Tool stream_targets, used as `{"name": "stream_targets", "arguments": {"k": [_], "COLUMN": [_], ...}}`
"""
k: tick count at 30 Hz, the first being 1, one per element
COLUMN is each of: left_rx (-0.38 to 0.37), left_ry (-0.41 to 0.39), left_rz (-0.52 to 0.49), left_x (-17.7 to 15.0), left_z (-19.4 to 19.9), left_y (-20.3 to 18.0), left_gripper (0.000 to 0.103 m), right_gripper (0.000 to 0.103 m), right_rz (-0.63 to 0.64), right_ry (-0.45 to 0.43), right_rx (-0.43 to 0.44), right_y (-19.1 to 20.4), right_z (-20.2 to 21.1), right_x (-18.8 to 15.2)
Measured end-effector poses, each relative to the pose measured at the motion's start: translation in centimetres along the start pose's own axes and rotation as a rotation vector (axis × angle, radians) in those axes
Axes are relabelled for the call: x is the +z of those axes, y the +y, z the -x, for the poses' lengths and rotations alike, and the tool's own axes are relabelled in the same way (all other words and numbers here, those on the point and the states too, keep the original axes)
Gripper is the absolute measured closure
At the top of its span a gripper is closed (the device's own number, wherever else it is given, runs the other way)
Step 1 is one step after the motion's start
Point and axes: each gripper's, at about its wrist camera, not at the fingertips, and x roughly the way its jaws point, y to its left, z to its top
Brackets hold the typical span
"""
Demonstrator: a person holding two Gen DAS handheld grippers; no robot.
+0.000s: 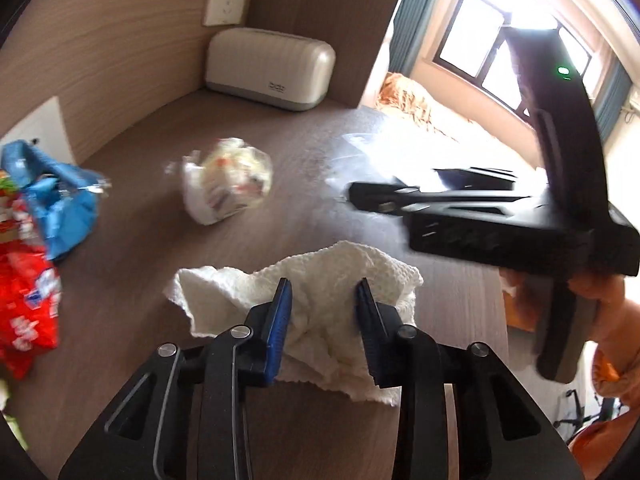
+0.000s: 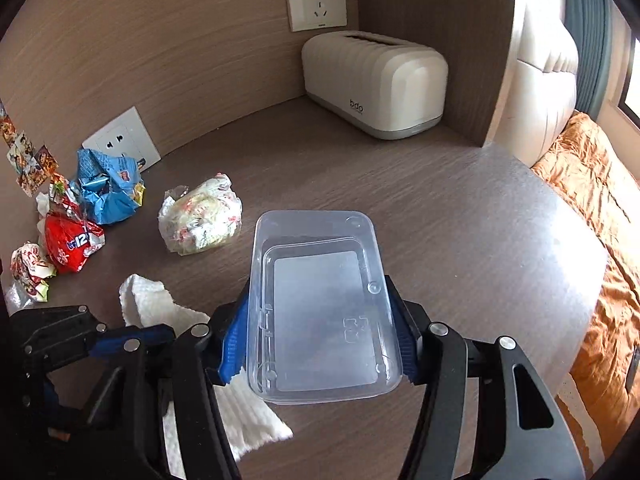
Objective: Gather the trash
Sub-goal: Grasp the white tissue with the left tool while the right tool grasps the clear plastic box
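Observation:
My left gripper (image 1: 323,294) is open, its blue pads on either side of a crumpled white paper towel (image 1: 316,280) on the brown table. My right gripper (image 2: 320,336) is shut on a clear plastic container (image 2: 320,304) and holds it above the table; it shows blurred in the left wrist view (image 1: 440,200). The towel also shows in the right wrist view (image 2: 148,304), with the left gripper (image 2: 132,336) over it. A crumpled clear wrapper (image 2: 200,216) lies mid-table. Blue (image 2: 108,188) and red (image 2: 68,244) snack bags lie at the left.
A cream tissue box (image 2: 376,84) stands in the back corner below a wall socket (image 2: 316,2). A second socket (image 2: 120,140) sits behind the snack bags. The table's right edge (image 2: 576,336) borders a bed with an orange cover (image 2: 600,240).

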Motion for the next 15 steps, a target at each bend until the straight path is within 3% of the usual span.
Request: {"name": "stream_targets", "arguments": {"k": [8,15], "left_rx": [0.024,0.031], "left_ry": [-0.07,-0.113], "left_rz": [0.0,-0.021], "left_x": [-0.1,0.3], "left_z": [4.0,5.5], "left_y": [0.9,-1.1], "left_gripper": [0.075,0.075], "right_gripper": [0.042,0.044], "right_rz": [-0.009,-0.044], "right_ry": [-0.034,-0.067], "right_rx": [-0.028,-0.033], "right_y": [1.0,-0.1], "right_z": [5.3,8.3], "right_x": [-2.1,-4.2]}}
